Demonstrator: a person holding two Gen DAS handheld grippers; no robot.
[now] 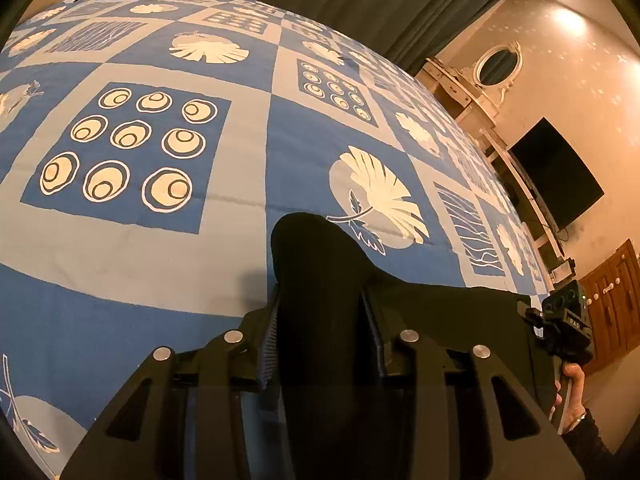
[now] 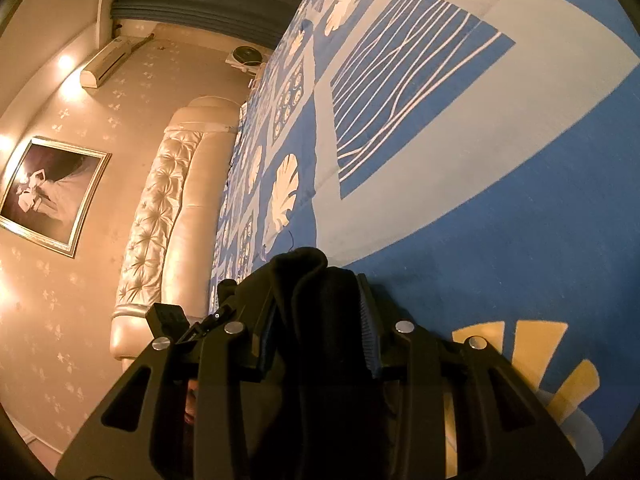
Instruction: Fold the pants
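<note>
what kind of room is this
Most likely a bedroom: a wide bed under a blue patterned quilt, a tufted cream headboard against the wall, and a wall-mounted TV opposite.

Almost nothing legible here — the one marking is a short line of pale letters on the black body of the right gripper [image 1: 568, 320], seen at about four o'clock in the left wrist view; it seems to read "DAS", though the letters are small and tilted, so that reading is unsure. The right wrist view shows no writing, numbers or signs that can be made out.
</note>
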